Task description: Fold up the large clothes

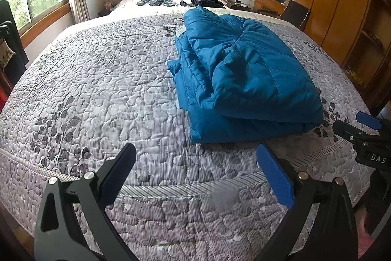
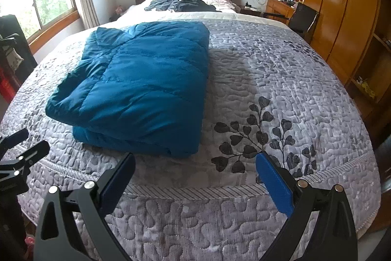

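Left gripper point(image 1: 195, 175) hangs released, empty, at near bed point(image 1: 97, 80) edge; folded blue jacket point(image 1: 244, 75) lies far-right of it, apart, prob. done. Right wrist view: right gripper point(image 2: 195, 175) also spread wide, empty; jacket far-left, bare quilt to right w/ plenty room.
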